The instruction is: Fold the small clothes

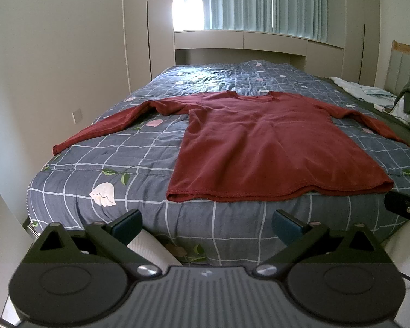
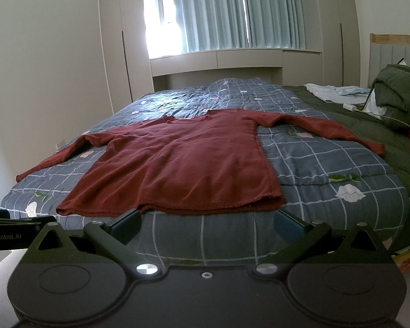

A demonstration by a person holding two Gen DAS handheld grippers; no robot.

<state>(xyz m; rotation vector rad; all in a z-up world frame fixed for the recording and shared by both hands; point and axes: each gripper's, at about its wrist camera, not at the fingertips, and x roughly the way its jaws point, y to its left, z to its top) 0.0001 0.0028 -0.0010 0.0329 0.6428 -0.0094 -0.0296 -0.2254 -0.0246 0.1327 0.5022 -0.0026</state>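
A dark red long-sleeved shirt lies flat on the bed, both sleeves spread out and its hem toward me. It also shows in the right wrist view. My left gripper is open and empty, just short of the bed's near edge, below the hem's left part. My right gripper is open and empty, close below the hem. The right gripper's side shows at the right edge of the left wrist view.
The bed has a blue checked quilt with flowers. Light blue clothes and a dark green heap lie at the far right by the headboard. A wall stands on the left, a curtained window behind.
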